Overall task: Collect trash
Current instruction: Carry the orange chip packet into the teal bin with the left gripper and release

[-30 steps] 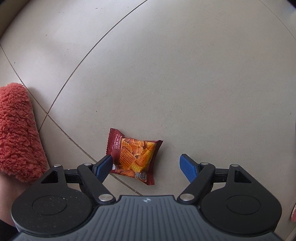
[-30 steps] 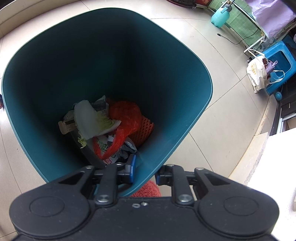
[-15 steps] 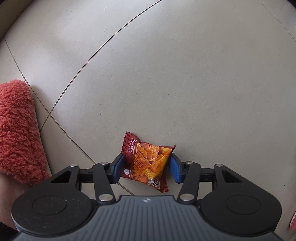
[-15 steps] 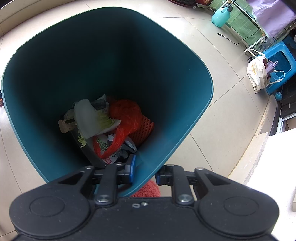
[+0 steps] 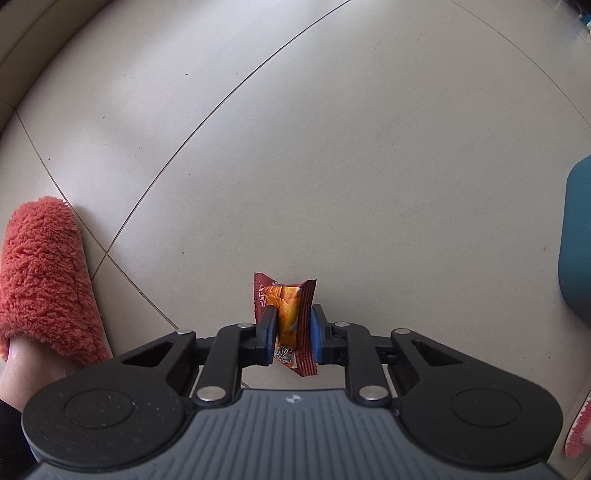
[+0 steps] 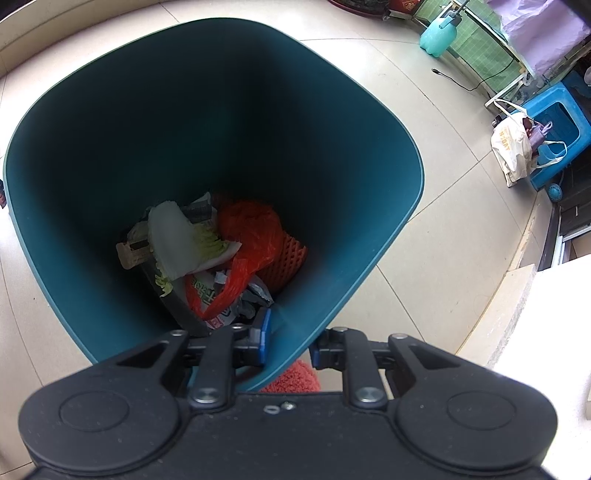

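My left gripper point(image 5: 291, 325) is shut on a red and orange snack wrapper point(image 5: 286, 306), squeezed upright between the blue pads and lifted off the tiled floor. My right gripper point(image 6: 290, 341) is shut on the near rim of a teal trash bin point(image 6: 354, 280), one finger inside and one outside. The bin holds trash point(image 6: 221, 254): a cabbage leaf, an orange plastic bag, foam netting and wrappers. The bin's side also shows in the left wrist view point(image 5: 578, 243) at the right edge.
An orange fluffy slipper point(image 5: 40, 280) with a foot in it stands at the left. A second slipper point(image 6: 291, 378) shows under the bin rim. A white bag point(image 6: 513, 147), a blue stool point(image 6: 561, 125) and a teal bottle point(image 6: 439, 35) stand at far right.
My left gripper closed on the snack wrapper and lifted it off the floor, crumpling it upright. The right gripper kept its hold on the bin rim.
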